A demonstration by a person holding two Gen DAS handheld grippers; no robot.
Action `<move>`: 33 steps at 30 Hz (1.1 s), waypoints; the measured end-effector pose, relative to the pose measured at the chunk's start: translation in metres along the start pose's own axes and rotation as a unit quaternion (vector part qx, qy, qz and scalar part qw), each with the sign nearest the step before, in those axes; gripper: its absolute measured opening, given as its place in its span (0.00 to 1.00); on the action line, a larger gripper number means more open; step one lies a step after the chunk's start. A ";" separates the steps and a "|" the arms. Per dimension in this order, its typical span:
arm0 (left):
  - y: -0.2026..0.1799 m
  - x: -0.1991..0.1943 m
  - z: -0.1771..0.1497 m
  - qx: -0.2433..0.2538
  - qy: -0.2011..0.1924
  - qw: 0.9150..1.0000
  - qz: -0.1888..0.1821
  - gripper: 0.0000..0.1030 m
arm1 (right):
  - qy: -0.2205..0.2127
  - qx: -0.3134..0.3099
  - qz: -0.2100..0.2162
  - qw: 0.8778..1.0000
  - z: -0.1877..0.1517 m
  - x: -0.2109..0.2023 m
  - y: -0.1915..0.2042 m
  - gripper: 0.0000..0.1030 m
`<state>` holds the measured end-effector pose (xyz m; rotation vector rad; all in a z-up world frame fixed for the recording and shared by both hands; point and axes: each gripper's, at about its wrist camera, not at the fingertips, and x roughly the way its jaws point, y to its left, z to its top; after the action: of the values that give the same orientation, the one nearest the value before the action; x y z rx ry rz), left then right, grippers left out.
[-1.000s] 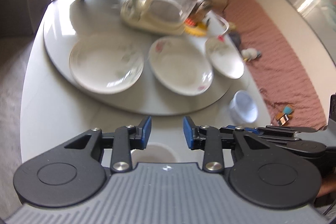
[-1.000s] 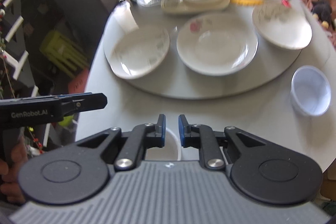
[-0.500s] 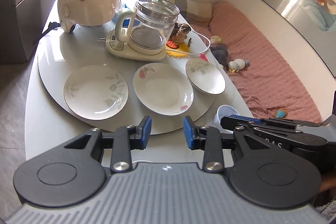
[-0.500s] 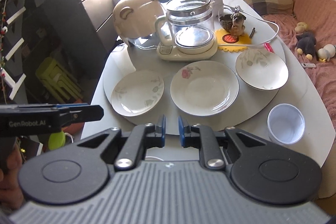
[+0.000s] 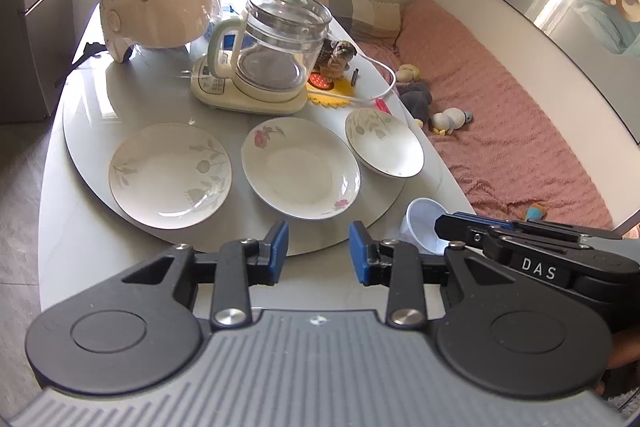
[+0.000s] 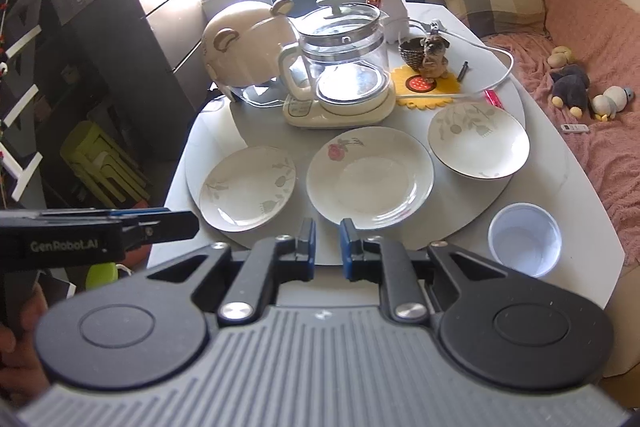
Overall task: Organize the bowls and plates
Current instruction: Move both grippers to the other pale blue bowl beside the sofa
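Three white floral dishes lie in a row on the round turntable (image 5: pixel 96 99): a leaf-patterned plate (image 5: pixel 170 175) on the left, a rose-patterned plate (image 5: pixel 300 167) in the middle, a leaf-patterned bowl (image 5: pixel 384 143) on the right. They also show in the right wrist view: left plate (image 6: pixel 248 187), middle plate (image 6: pixel 370 177), bowl (image 6: pixel 478 141). A small white plastic bowl (image 6: pixel 524 243) stands off the turntable near the table's right edge. My left gripper (image 5: pixel 319 251) is open and empty, above the table's near edge. My right gripper (image 6: pixel 327 247) is open a little and empty, beside it.
A glass kettle on a cream base (image 5: pixel 276 59), a bear-shaped cream appliance (image 5: pixel 156 11), a dog figurine (image 6: pixel 432 55) on a yellow mat and a white cable sit behind the dishes. Chairs stand at the far side. A pink sofa (image 5: pixel 500 123) with toys runs along the right.
Both grippers have risen and pulled back from the table, so the dishes look smaller and farther. The dishes have not moved. The jaws stand as before.
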<state>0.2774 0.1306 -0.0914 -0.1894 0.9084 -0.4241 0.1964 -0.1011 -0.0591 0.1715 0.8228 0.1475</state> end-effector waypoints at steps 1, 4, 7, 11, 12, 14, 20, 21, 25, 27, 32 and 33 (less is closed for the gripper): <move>-0.003 0.002 0.001 -0.001 0.003 1.000 0.000 0.37 | 0.005 0.004 0.001 1.000 0.000 0.001 -0.004 0.17; -0.016 0.006 0.006 0.006 0.000 1.000 0.002 0.37 | 0.010 0.010 0.006 1.000 0.003 -0.002 -0.016 0.17; -0.029 0.013 0.009 0.004 -0.005 1.000 0.004 0.37 | 0.004 0.001 0.003 1.000 0.009 -0.005 -0.029 0.17; -0.051 0.025 0.009 -0.013 -0.004 1.000 0.013 0.37 | 0.003 0.002 0.004 1.000 0.018 -0.009 -0.055 0.17; -0.056 0.028 0.008 -0.018 -0.003 1.000 0.014 0.37 | 0.004 0.001 0.005 1.000 0.020 -0.009 -0.061 0.17; -0.066 0.033 0.006 -0.026 -0.001 1.000 0.017 0.37 | 0.004 -0.004 0.009 1.000 0.023 -0.011 -0.070 0.17; -0.095 0.046 0.006 -0.035 0.001 0.999 0.038 0.38 | 0.013 -0.014 0.023 1.000 0.030 -0.013 -0.099 0.17; -0.099 0.047 0.008 -0.035 -0.001 0.999 0.042 0.38 | 0.010 -0.017 0.022 1.000 0.032 -0.015 -0.103 0.17; -0.113 0.053 0.010 -0.045 -0.008 0.998 0.050 0.41 | -0.012 -0.026 0.021 0.999 0.041 -0.022 -0.117 0.17; -0.121 0.057 0.011 -0.045 -0.010 0.998 0.051 0.41 | -0.016 -0.028 0.022 0.999 0.042 -0.024 -0.124 0.17; -0.138 0.073 0.012 -0.051 -0.004 0.997 0.058 0.46 | -0.001 -0.027 0.024 0.999 0.043 -0.022 -0.148 0.17; -0.141 0.076 0.012 -0.053 -0.003 0.997 0.059 0.48 | 0.000 -0.026 0.024 0.999 0.044 -0.022 -0.152 0.17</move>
<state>0.2890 -0.0299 -0.0920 -0.2336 0.9315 -0.2656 0.2240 -0.2582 -0.0460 0.1419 0.8146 0.2138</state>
